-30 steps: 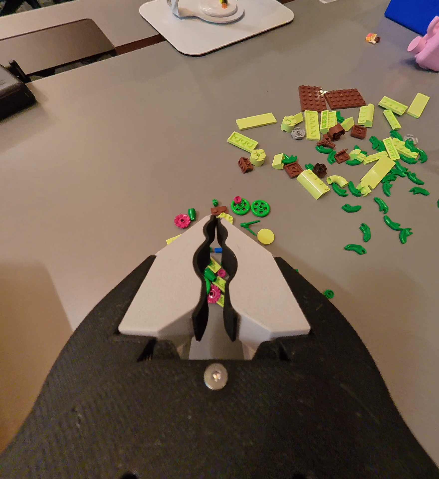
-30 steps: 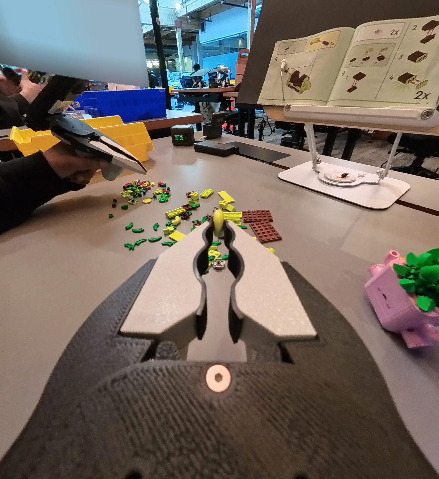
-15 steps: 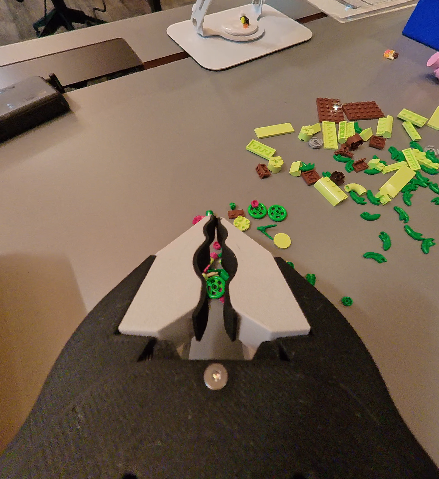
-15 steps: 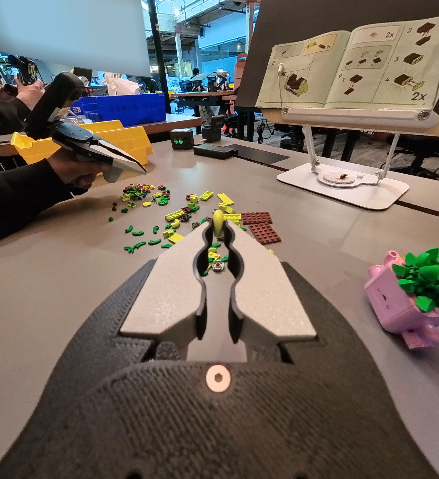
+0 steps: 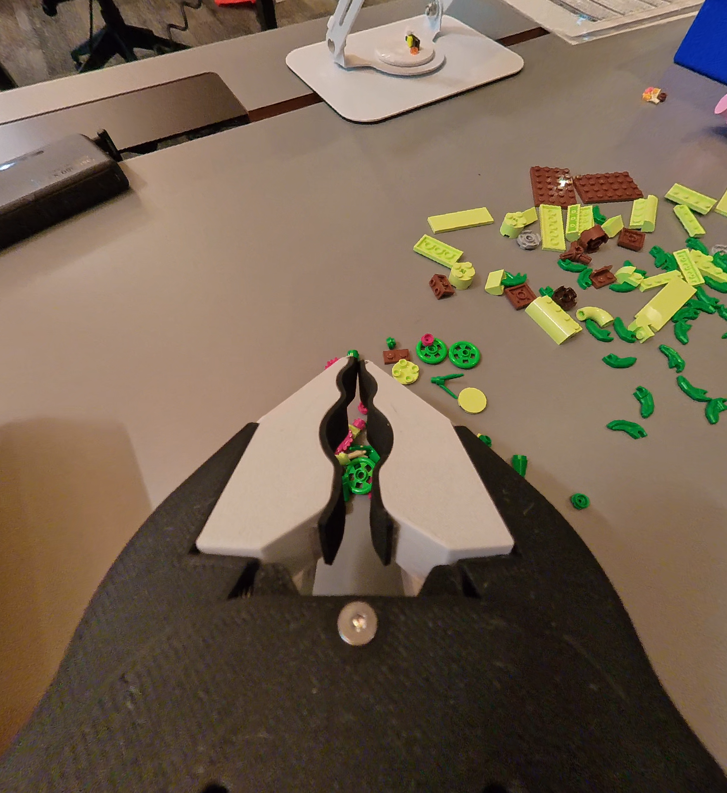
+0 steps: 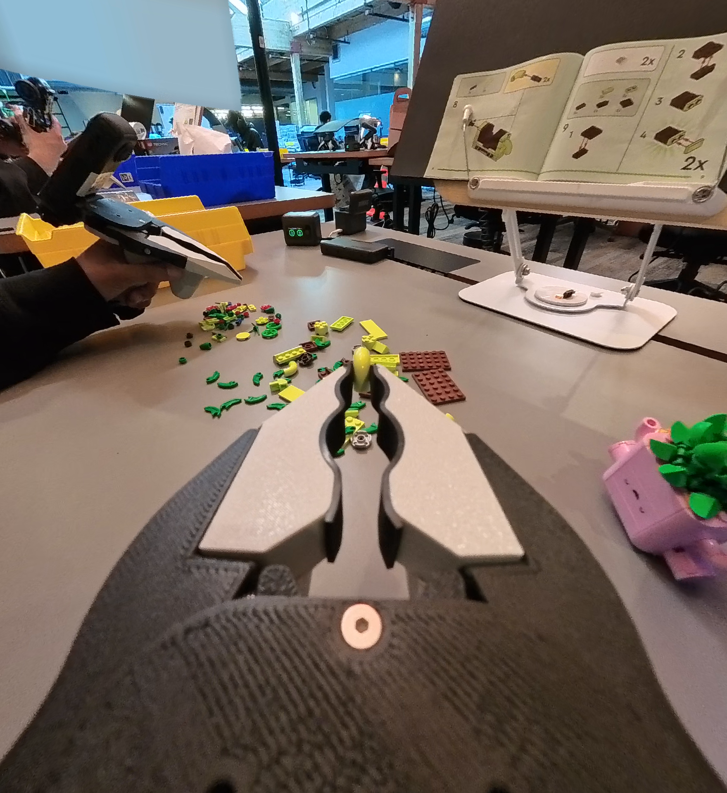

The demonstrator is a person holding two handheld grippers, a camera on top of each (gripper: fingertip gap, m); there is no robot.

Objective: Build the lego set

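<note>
Loose lego pieces lie on the grey table (image 5: pixel 224 257): lime and brown bricks with two brown plates (image 6: pixel 424 360) (image 5: pixel 606 188), green leaf pieces (image 5: pixel 692 388), and a pile of small pieces (image 6: pixel 228 317). My right gripper (image 6: pixel 361 373) is shut on a lime rounded piece (image 6: pixel 360 362), held above the bricks. My left gripper (image 5: pixel 358 362) is shut and hangs above the small pile; it also shows in the right wrist view (image 6: pixel 235 276), in a hand with a black sleeve. A tiny green piece (image 5: pixel 352 354) shows just past its tips; I cannot tell if it is held.
A pink pot with green leaves (image 6: pixel 670 502) lies at the right. An open instruction booklet (image 6: pixel 589 111) rests on a white stand (image 6: pixel 567 309) at the back. A yellow bin (image 6: pixel 207 227), a blue bin (image 6: pixel 207 176) and a black box (image 5: pixel 40 189) stand at the far left. One gripper's finger ends stand about 35 centimetres off the other's.
My left gripper has risen and tilted up a little over the small pile, staying shut. My right gripper has barely moved and keeps the lime piece.
</note>
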